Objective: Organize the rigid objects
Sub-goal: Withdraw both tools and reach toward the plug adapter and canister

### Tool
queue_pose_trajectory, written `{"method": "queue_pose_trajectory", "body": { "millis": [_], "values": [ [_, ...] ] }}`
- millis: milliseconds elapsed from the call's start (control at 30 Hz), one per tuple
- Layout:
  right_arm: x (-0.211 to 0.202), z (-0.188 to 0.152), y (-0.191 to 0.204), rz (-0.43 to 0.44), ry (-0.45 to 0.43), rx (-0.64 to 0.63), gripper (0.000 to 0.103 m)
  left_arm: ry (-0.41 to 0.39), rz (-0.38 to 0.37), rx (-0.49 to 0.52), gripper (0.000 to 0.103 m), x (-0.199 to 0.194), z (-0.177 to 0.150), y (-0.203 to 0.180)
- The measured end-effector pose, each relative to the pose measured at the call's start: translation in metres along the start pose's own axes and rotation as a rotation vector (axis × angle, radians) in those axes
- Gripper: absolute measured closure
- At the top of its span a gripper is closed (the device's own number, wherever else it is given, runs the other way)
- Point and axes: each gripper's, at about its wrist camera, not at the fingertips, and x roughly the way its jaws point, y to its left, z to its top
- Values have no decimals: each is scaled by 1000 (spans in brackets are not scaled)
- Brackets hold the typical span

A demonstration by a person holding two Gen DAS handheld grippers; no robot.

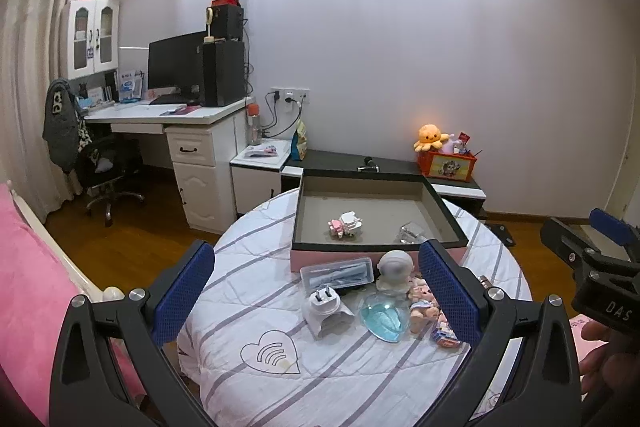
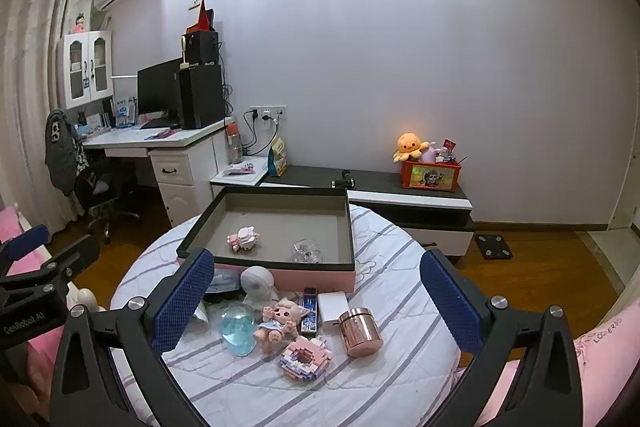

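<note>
A pink box [image 1: 320, 255] with a dark rim stands open at the far side of the round table [image 1: 256, 379]; it also shows in the right wrist view [image 2: 280, 277]. Inside lie a pink block toy [image 2: 244, 238] and a clear crystal piece [image 2: 306, 250]. In front lie a white plug adapter [image 1: 326, 307], a blue glass heart [image 2: 238, 333], a white figurine [image 2: 258, 285], a small doll [image 2: 280, 323], a block ring [image 2: 306, 357], a white box [image 2: 332, 306] and a copper tin [image 2: 360, 331]. My left gripper [image 1: 316, 297] and right gripper [image 2: 314, 301] hover open and empty above them.
A pink bed [image 1: 28, 291] lies at the left. A white desk [image 1: 168, 115] with monitor and chair stands behind left. A low dark cabinet [image 2: 408, 195] behind the table bears a red toy box [image 2: 430, 175] with an orange plush.
</note>
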Motion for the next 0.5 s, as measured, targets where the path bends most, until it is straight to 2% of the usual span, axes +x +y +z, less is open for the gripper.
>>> {"method": "queue_pose_trajectory", "body": {
  "millis": [233,500],
  "values": [
    [16,-4,-3,18,34,-4,0,47,14,-1,0,19,-12,3],
    [43,-15,-14,7,100,-3,0,153,11,20,0,61,-42,-1]
  ]
}}
